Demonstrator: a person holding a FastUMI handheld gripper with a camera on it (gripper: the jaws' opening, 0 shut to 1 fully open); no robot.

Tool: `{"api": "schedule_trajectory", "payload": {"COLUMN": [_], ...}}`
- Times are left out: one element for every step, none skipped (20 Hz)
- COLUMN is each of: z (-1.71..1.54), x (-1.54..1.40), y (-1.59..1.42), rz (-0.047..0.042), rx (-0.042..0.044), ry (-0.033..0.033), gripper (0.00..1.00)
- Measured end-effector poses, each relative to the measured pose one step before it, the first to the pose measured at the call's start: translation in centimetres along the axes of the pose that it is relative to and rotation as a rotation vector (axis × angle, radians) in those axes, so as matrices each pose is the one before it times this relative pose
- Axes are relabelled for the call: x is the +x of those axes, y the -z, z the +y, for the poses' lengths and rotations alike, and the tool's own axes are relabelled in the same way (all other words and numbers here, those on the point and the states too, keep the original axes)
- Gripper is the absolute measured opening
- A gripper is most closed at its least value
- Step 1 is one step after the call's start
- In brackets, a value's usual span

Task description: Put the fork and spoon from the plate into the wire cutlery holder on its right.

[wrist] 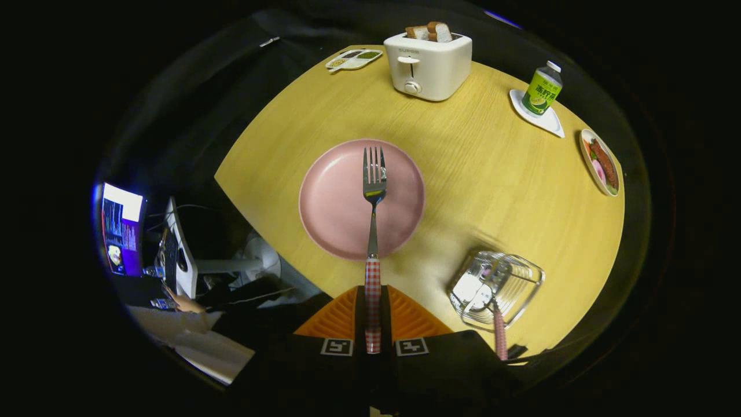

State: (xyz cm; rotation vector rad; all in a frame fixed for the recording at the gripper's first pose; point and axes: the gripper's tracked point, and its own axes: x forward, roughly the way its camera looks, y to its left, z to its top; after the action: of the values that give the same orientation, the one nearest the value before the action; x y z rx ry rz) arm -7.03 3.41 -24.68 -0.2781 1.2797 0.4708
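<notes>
- Round wooden table (463,174), seen from above, carrying everything below.
- Pink plate (336,202) at the table's middle, bare apart from the fork's head hanging over it.
- White toaster (427,68) with bread slices at the far side; green bottle (542,90) on a white coaster far right.
- Wire cutlery holder (509,284) near right of the plate, already containing the spoon (492,295), its checked handle leaning out toward the near side.
- Fork (373,191), tines pointing far, checked handle running back between the fingers.
- Gripper (373,313) closed snugly on that handle, both fingers pressing it.
- Probably the second step: fork held and looking lifted. Next: carry right, tip upright, lower into the holder beside the spoon.
</notes>
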Motion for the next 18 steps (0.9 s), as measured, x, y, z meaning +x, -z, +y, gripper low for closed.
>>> {"api": "schedule_trajectory", "payload": {"z": [-0.972, -1.169, -1.009, -0.942, -0.965, -1.007, -0.865, -0.976, -0.803, -0.74, -0.493, -0.238, -0.336, -0.338, -0.447, -0.361, -0.295, -0.261], "x": [-1.107, -1.162, -1.115, -0.9, -0.656, -0.422, -0.222, -0.09, 0.019, 0.294, 0.534, 0.533, 0.532, 0.581, 0.491, 0.296, 0.188, 0.029], "y": [0.712, 1.013, 1.122, 1.121, 1.046, 1.045, 0.795, 0.737, 0.796, 0.555, 0.295, 0.317, 0.131, 0.11, 0.089, -0.29, -0.202, -0.22], "rz": [0.02291, 0.0356, 0.03633, 0.03478, 0.03716, 0.03698, 0.0333, 0.03106, 0.03116, 0.02908, 0.02981, 0.0311, 0.0258, 0.027, 0.01971, 0.01292, 0.01451, 0.01305], "rx": [-0.00851, -0.00543, -0.00099, -0.00008, -0.00268, -0.00434, -0.00455, -0.00328, -0.00093, 0.00471, 0.0097, 0.00777, 0.00641, 0.00252, 0.00002, 0.00192, 0.00357, 0.00646], "ry": [0.00783, 0.00763, 0.00524, 0.0052, 0.00615, 0.01023, 0.01031, 0.00809, 0.00444, 0.00149, -0.00206, -0.01047, -0.01116, -0.00596, -0.0031, 0.0005, -0.0038, -0.00779], "gripper": [0.12, 0.12, 0.12, 0.12, 0.12, 0.12, 0.12, 0.12, 0.12, 0.12, 0.12, 0.12, 0.12, 0.12, 0.12, 0.12, 0.12, 0.11]}}
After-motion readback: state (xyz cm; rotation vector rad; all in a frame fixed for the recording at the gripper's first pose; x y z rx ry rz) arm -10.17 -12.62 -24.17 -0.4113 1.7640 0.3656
